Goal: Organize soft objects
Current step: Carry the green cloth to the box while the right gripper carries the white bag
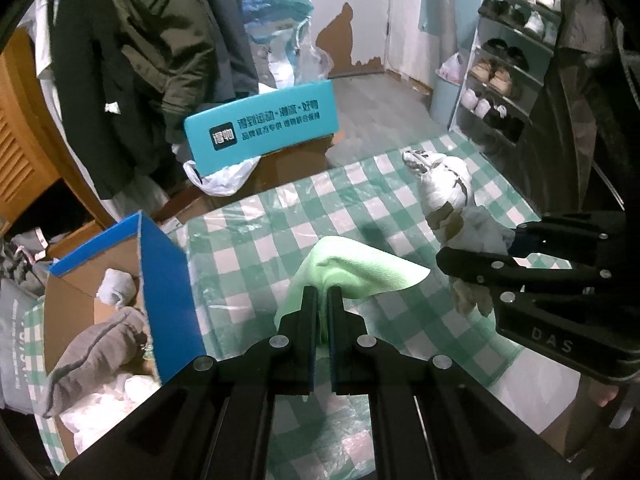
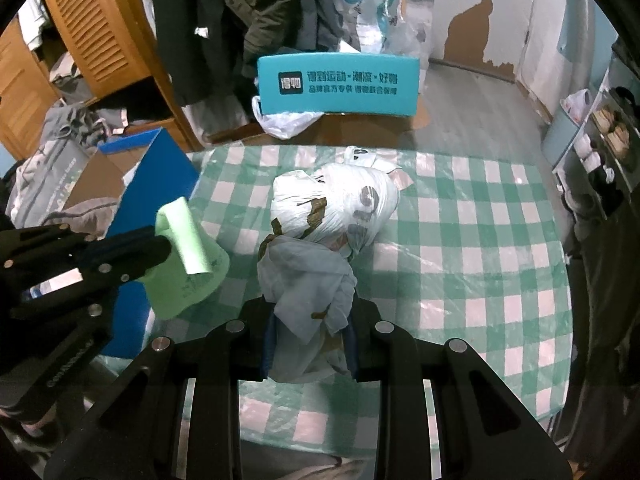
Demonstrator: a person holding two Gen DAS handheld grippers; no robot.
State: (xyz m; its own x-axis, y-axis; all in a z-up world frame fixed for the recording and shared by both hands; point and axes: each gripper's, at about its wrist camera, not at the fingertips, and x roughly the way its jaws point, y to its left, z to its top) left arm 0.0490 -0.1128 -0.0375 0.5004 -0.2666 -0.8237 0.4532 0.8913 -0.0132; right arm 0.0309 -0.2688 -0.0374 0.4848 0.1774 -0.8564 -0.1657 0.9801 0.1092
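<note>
My left gripper (image 1: 322,300) is shut on a light green cloth (image 1: 352,272) and holds it just above the checked table (image 1: 248,240). The cloth also shows in the right wrist view (image 2: 186,256), hanging from the left gripper (image 2: 160,246). My right gripper (image 2: 308,320) is shut on the loose end of a white printed plastic bag (image 2: 332,208), a stuffed bundle lying on the table; the bag also shows in the left wrist view (image 1: 444,188). A blue-flapped cardboard box (image 1: 168,280) stands at the table's left, with a grey cushion (image 1: 96,352) and white soft items inside.
A teal box (image 1: 260,128) and a white plastic bag (image 1: 220,176) sit on a brown surface beyond the table. Dark coats (image 1: 140,40) hang behind. A shoe rack (image 1: 504,72) stands at the right. A wooden louvred cabinet (image 2: 92,32) stands at the left.
</note>
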